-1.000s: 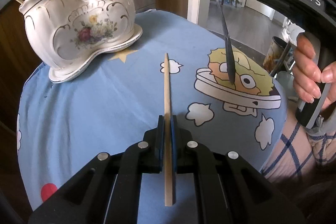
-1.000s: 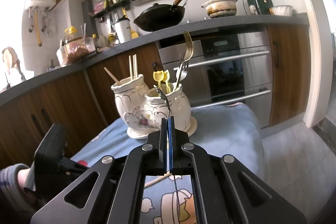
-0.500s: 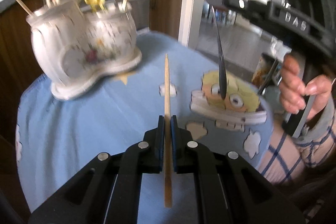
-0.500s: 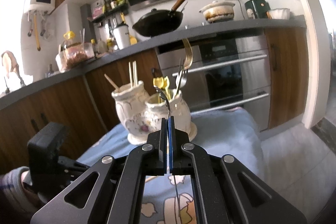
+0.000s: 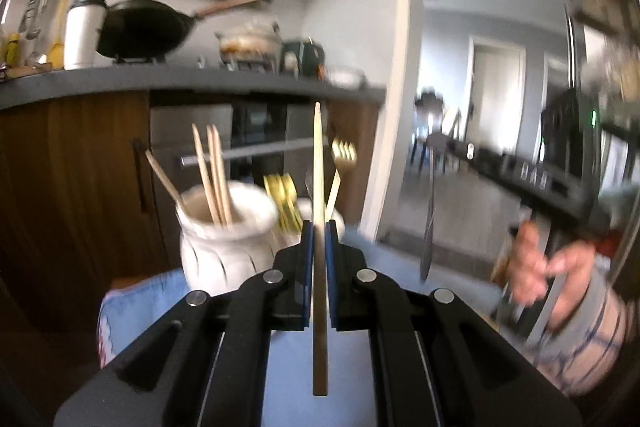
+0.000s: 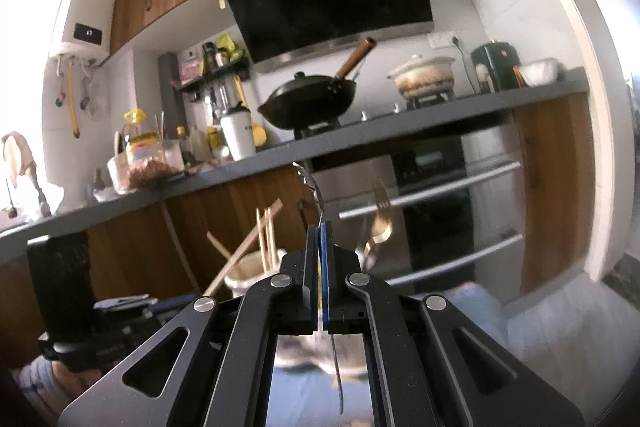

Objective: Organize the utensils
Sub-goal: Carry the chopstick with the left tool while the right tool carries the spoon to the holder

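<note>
My left gripper point(image 5: 319, 227) is shut on a wooden chopstick point(image 5: 318, 155) that points up and forward, its tip above the white ceramic holder point(image 5: 224, 243). The holder stands just ahead and to the left, with several chopsticks point(image 5: 214, 175) in one pot and yellow handles point(image 5: 284, 203) and a gold fork point(image 5: 343, 155) in the other. My right gripper point(image 6: 320, 227) is shut on a slim metal utensil point(image 6: 338, 379) and is above the holder point(image 6: 244, 277). In the left wrist view that utensil point(image 5: 429, 227) hangs from the right gripper point(image 5: 434, 145).
The blue tablecloth point(image 5: 132, 291) covers the table under the holder. Behind stand wooden cabinets, an oven point(image 6: 432, 195) and a grey counter with a black wok point(image 6: 308, 99). A person's hand point(image 5: 532, 267) grips the right tool; a doorway opens at right.
Both grippers have risen and tipped up, still holding the chopstick and the metal utensil. The holder now sits lower and closer in both views, and most of the tablecloth has dropped from sight.
</note>
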`<state>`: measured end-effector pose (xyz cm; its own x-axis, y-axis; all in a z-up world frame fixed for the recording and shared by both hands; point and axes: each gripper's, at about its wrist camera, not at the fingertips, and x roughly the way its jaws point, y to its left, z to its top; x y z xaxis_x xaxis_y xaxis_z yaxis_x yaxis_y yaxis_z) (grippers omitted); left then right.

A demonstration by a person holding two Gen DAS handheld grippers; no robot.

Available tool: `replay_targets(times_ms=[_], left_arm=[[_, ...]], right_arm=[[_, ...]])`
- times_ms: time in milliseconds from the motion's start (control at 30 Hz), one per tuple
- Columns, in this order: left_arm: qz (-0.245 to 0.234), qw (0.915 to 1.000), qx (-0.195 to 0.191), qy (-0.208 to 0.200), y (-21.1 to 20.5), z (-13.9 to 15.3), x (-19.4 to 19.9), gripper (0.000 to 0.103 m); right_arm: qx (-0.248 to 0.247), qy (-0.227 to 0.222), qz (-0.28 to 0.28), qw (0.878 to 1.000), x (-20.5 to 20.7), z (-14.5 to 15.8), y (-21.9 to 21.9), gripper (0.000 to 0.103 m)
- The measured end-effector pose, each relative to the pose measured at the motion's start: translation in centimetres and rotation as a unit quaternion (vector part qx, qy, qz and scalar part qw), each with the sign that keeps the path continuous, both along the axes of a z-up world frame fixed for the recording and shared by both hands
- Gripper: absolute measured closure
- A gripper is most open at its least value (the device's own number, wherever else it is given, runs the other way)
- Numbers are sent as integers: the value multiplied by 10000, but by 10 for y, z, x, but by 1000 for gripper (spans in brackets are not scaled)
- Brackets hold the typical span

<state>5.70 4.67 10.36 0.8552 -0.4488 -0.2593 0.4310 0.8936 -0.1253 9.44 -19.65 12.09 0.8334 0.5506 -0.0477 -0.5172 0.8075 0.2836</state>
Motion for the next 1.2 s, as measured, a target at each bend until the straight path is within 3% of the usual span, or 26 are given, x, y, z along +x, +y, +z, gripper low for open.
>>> replay_targets(times_ms=[167,467,800,1200], left_arm=[[214,9990,-346,-174,13,16,27,97],[400,9938,-964,-370,28,15,82,97],[703,9929,-507,-811,12,1,102,97],[721,9929,-154,-937,12,-13,64,97]], right_arm=[[172,-156,-9,9997,23,10,10,101],[436,-381,-57,9983,60,16,22,101],[297,-306,7,9991,87,-4,40,101],[-268,119,157,9994,86,-27,56,101]])
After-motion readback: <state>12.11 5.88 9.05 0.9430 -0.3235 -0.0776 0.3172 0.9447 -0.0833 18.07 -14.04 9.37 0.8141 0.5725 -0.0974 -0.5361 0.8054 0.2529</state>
